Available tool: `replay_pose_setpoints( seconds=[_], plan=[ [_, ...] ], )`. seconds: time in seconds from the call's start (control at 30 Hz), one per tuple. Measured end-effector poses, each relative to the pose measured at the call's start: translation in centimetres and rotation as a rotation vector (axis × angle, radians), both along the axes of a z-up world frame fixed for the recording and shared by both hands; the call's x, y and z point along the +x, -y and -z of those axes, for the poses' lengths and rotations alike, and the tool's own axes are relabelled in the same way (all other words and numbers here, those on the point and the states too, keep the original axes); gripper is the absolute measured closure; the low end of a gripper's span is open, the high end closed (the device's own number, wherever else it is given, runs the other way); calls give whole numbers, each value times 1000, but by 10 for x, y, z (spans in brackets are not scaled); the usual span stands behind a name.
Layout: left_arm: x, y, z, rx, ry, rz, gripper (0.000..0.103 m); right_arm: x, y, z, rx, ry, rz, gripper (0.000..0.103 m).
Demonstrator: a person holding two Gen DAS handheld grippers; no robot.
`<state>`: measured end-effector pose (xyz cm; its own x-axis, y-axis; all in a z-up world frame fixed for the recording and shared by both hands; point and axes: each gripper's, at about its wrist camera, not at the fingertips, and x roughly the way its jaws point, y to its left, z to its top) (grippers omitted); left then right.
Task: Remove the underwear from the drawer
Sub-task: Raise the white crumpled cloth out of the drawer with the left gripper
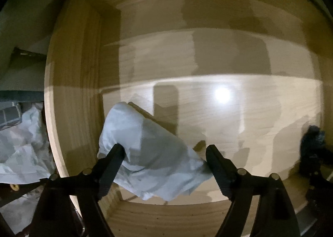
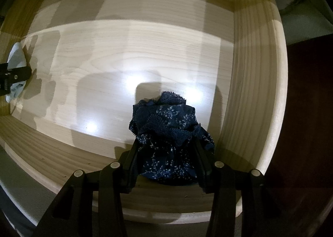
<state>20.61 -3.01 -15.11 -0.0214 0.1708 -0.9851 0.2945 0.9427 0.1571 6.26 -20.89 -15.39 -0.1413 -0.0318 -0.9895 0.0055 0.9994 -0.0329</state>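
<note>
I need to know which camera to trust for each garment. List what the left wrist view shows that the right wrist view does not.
Only the left wrist view shows the crumpled white bedding outside the drawer's left wall, and the full pale blue underwear held in the left tool.

Only the right wrist view shows the dark blue floral lace underwear up close in the right tool, plus the drawer's right wall.

Both show the wooden drawer, and each catches the other tool and its garment at the frame edge.
</note>
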Motion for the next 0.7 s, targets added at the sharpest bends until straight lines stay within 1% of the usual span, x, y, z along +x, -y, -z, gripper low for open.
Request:
replay_pose_setpoints(
  seconds=[0.07,0.13,0.2,0.23,0.3,0.33,0.5,0.6,0.67,0.7],
  plan=[
    [-1,0,-1,0,6,-7,20,-1,-1,0,4,1,3,59],
    [-1,2,-1,3,3,-16,20,-1,1,-6,7,3,5,59],
    [-6,-7,1,4,1,-19,22,-1,1,-9,9,3,6,59],
    [-8,-6,1,16,7,-15,24,-1,0,-9,9,3,5,59],
    [-3,-8,-3,76,23,4,42,-1,-1,-8,11,4,6,59],
    [-3,-8,-10,80,23,6,42,0,0,-9,12,5,7,59],
    [-2,-11,-20,54,21,-16,57,2,0,-9,14,6,11,59],
    [-2,-13,-26,40,16,-21,62,2,0,-9,16,7,13,59],
    [-3,-13,-29,11,4,-35,63,3,0,-9,15,7,14,59],
    [-8,-13,-26,3,0,-36,64,3,1,-9,16,8,15,58]
  ],
)
